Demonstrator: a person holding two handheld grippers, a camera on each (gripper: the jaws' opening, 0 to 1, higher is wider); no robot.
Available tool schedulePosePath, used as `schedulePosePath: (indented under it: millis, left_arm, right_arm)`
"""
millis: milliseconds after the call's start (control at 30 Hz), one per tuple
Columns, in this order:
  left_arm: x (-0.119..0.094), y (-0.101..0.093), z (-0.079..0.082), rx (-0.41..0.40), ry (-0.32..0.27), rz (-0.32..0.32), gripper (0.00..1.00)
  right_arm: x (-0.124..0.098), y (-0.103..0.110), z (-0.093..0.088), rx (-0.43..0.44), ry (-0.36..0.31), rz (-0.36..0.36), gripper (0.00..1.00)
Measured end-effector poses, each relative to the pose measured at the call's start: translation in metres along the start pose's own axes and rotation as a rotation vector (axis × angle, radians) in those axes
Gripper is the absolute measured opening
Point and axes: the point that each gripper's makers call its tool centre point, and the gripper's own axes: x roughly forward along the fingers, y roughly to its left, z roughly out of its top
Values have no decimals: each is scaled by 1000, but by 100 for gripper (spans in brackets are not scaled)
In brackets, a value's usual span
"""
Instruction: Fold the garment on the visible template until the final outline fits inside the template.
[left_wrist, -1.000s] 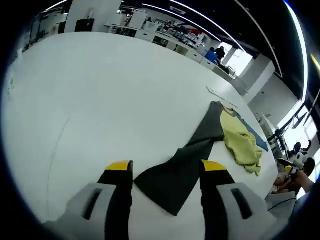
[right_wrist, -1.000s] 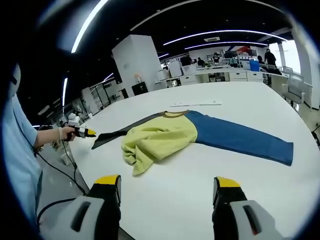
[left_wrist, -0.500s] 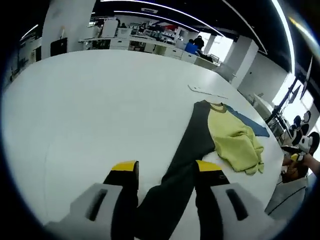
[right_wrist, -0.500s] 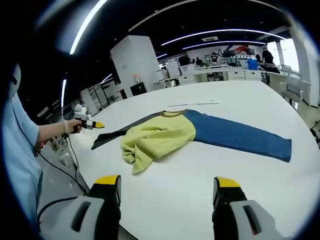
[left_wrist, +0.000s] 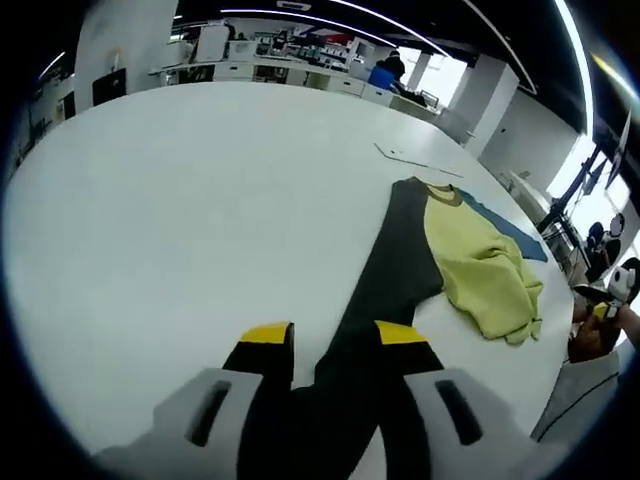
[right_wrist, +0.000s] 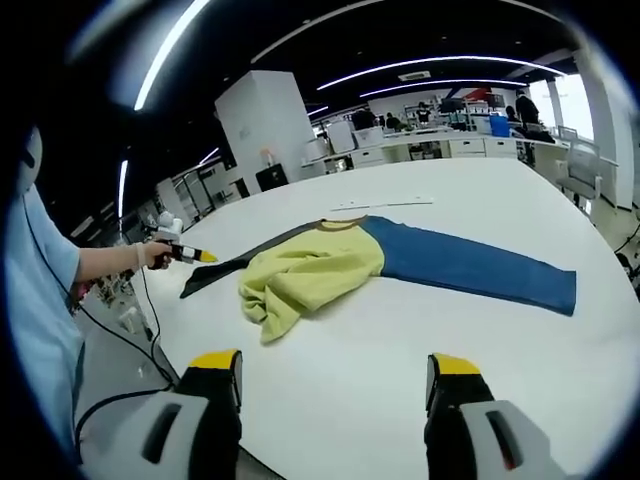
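Left gripper (left_wrist: 330, 345) jaws narrowed around end of dark grey sleeve (left_wrist: 385, 275), cloth running up between yellow tips; grip looks closed on sleeve; right gripper view shows same gripper (right_wrist: 190, 256) at sleeve tip, near white table (right_wrist: 400, 350) edge. Right gripper (right_wrist: 330, 375) jaws spread wide, holding nothing, above bare tabletop; garment lies ahead, well apart: crumpled yellow body (right_wrist: 305, 280) at centre, blue sleeve (right_wrist: 470, 268) stretched flat to one side, dark grey sleeve to other; thin white strip (right_wrist: 385, 204) just beyond collar.
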Motion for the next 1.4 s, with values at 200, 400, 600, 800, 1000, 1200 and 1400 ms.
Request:
schedulePosePath:
  millis: [200,400,600,800,1000,1200,1400]
  left_arm:
    - [6,-4,-11,66,42,11,23]
    - [13,-3,-12,165,36,39,18]
    - [15,-6,-14,144,57,38,3]
    - [8,-4,0,123,37,42,1]
    - [-8,-14,24,161,-30,33,1]
    - [-24,-37,37,230,-63,14,1]
    - [-37,-69,40,288,-97,-22,0]
  right_arm:
    - [1,0,1,3,-2,1,75]
    - [0,-1,-1,8,-2,-3,75]
    - [-2,-2,-4,11,-1,-8,75]
    - [-3,-2,-6,18,-4,-12,75]
    - [-3,-1,-4,19,-10,-12,75]
    - [-1,1,-3,13,-12,-6,74]
    - [0,4,-4,13,-10,2,74]
